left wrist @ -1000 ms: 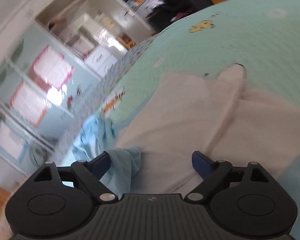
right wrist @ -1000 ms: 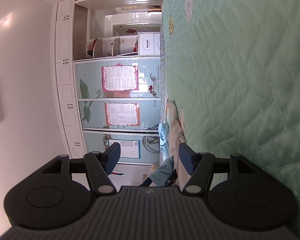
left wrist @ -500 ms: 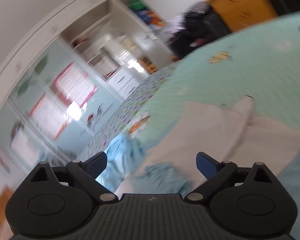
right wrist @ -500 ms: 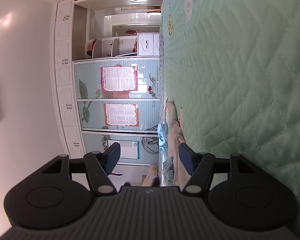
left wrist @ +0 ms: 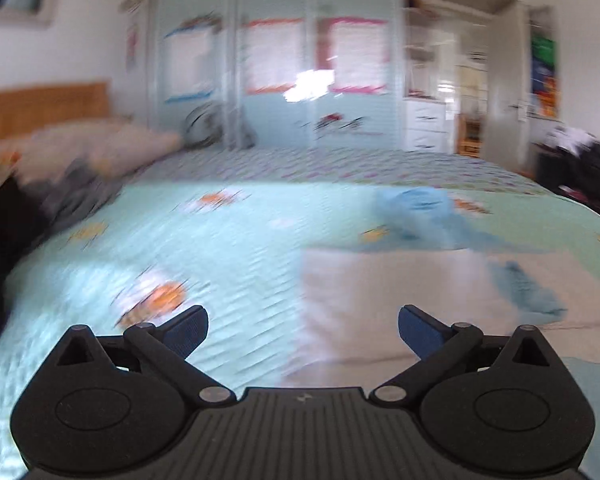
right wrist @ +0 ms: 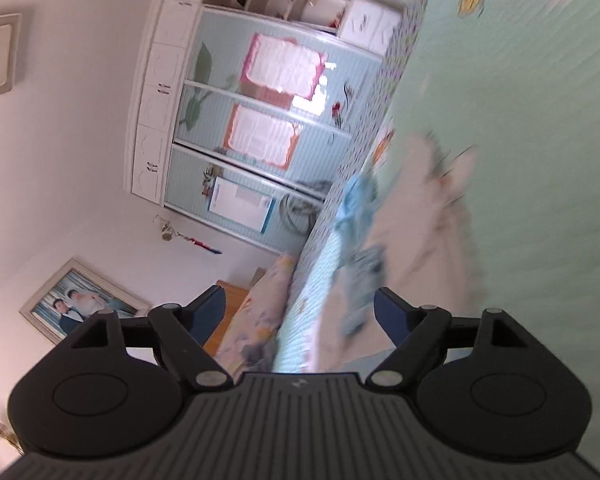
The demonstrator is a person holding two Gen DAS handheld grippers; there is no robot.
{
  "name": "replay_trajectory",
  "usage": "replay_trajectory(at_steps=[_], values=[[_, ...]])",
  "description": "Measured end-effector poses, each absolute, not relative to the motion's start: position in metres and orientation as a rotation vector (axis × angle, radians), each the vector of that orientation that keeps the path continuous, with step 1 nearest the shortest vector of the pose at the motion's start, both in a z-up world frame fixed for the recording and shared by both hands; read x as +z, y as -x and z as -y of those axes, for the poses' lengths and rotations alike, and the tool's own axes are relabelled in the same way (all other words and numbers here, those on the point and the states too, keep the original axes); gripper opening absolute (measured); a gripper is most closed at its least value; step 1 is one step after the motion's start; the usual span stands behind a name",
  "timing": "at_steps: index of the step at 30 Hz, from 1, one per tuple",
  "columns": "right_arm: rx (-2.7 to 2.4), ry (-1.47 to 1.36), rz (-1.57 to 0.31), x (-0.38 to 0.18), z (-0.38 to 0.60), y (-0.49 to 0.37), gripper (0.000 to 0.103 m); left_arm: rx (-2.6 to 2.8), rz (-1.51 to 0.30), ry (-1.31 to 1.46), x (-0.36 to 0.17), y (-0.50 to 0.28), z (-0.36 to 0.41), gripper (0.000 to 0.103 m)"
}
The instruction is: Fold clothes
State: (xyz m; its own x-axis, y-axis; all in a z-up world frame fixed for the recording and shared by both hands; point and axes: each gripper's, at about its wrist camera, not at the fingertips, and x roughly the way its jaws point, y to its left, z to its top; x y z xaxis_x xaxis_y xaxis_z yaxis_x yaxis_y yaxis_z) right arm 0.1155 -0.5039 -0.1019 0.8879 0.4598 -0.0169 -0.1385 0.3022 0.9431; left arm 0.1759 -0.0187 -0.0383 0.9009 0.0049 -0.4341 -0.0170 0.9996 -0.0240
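A pale pink-white garment (left wrist: 412, 300) lies spread flat on the mint quilted bedspread (left wrist: 220, 248), with a light blue garment (left wrist: 424, 216) crumpled at its far edge and a blue piece lying on it. My left gripper (left wrist: 303, 326) hovers over the pale garment's left edge, jaws opening wide, nothing between them. The right wrist view is rolled sideways: the pale garment (right wrist: 420, 216) and blue garment (right wrist: 356, 208) lie ahead. My right gripper (right wrist: 300, 316) is lifted off the bed with its jaws opening; no cloth is pinched in them.
Pillows (left wrist: 112, 148) and a dark heap (left wrist: 72, 196) lie at the head of the bed by a wooden headboard (left wrist: 44, 108). A sliding-door wardrobe (left wrist: 280, 72) stands past the bed. A dark clothes pile (left wrist: 580, 160) sits at the right.
The left gripper swung left and rolled level, leaving the blue cloth on the bed. The right gripper rose, rolled and widened its jaws; the garments now show further ahead of it.
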Motion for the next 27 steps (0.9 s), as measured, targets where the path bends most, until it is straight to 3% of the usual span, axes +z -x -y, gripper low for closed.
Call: replay_trajectory(at_steps=[5, 12, 16, 18, 23, 27], values=[[0.400, -1.177, -0.439, -0.067, 0.447, -0.204, 0.084, 0.102, -0.478, 0.110, -0.058, -0.168, -0.039, 0.102], [0.325, -0.969, -0.657, -0.060, 0.360, -0.315, 0.084, 0.092, -0.491, 0.023, -0.092, -0.171, -0.034, 0.102], [0.197, -0.664, -0.753, -0.070, 0.327, -0.347, 0.083, 0.072, -0.536, 0.107, -0.097, -0.179, -0.048, 0.102], [0.094, -0.550, -0.739, -0.067, 0.339, -0.346, 0.076, 0.071, -0.546, 0.131, -0.099, -0.180, -0.052, 0.102], [-0.185, -0.544, -0.587, -0.043, 0.410, -0.311, 0.079, 0.074, -0.568, 0.139, -0.102, -0.182, -0.053, 0.102], [-0.047, -0.567, -0.609, -0.041, 0.398, -0.314, 0.080, 0.076, -0.567, 0.130, -0.103, -0.180, -0.050, 0.102]])
